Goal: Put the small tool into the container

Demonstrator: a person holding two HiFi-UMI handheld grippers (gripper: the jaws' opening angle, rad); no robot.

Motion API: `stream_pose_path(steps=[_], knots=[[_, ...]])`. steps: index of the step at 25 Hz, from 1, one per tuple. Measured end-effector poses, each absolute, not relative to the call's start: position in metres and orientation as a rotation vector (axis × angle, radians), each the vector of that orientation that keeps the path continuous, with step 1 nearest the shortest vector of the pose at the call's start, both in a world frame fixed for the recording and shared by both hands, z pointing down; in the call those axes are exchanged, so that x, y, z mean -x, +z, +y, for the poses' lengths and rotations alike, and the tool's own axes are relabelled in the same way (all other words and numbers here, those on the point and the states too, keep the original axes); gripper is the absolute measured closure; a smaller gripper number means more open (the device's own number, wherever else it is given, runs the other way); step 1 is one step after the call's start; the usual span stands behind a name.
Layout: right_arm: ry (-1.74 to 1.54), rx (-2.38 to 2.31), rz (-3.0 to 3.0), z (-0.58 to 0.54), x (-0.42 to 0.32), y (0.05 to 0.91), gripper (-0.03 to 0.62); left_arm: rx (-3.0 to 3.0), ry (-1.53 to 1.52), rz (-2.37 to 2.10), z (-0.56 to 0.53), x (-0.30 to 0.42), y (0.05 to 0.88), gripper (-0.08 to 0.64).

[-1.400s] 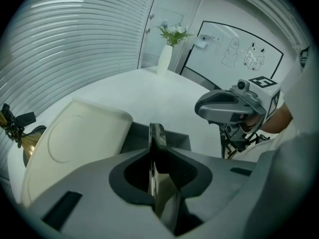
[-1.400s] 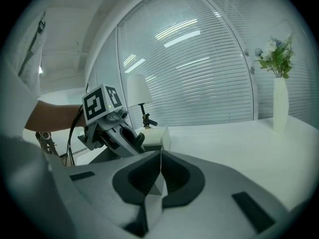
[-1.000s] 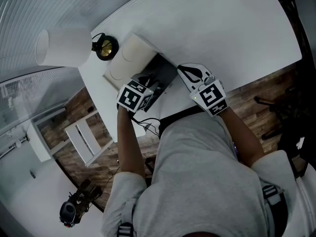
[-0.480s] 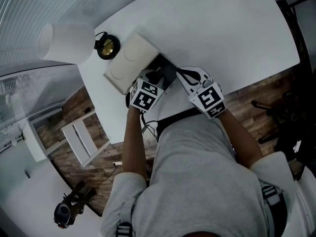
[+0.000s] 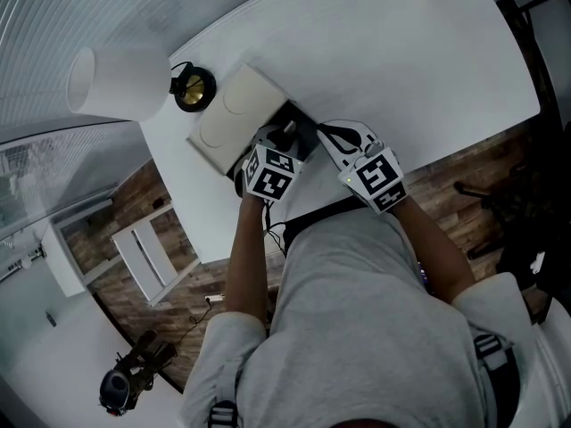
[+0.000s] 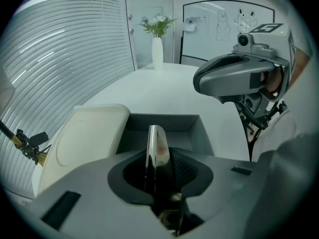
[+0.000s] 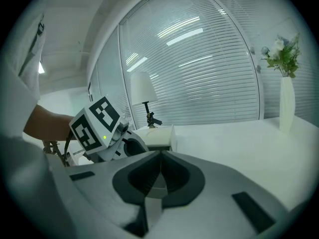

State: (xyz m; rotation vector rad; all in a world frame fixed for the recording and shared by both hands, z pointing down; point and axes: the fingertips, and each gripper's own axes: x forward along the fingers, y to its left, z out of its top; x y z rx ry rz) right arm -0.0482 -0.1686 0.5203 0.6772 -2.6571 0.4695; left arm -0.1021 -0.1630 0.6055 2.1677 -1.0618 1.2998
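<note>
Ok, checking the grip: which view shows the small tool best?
The left gripper view: the small tool stands upright, pinched between the left gripper's jaws, before the container. In the head view it's too small to make out; the right gripper view doesn't show it.

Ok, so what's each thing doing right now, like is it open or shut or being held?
left gripper: jaws shut on the small tool.
small tool: held on edge in the jaws, not yet in the container.
container: open.
lid: off, lying beside the container.
right gripper: jaws together, nothing between them.
vase: upright on the table.
</note>
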Motion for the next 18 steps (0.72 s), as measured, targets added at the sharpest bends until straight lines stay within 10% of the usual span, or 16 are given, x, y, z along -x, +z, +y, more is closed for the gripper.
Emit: stream_pose_path(steps=[18], knots=[[0.484,-0.72,-2.64,-0.174,0.0393,0.5228,0.566,-2.166,1.298,-1.106,-0.167,0.0982,0.614,0.466]])
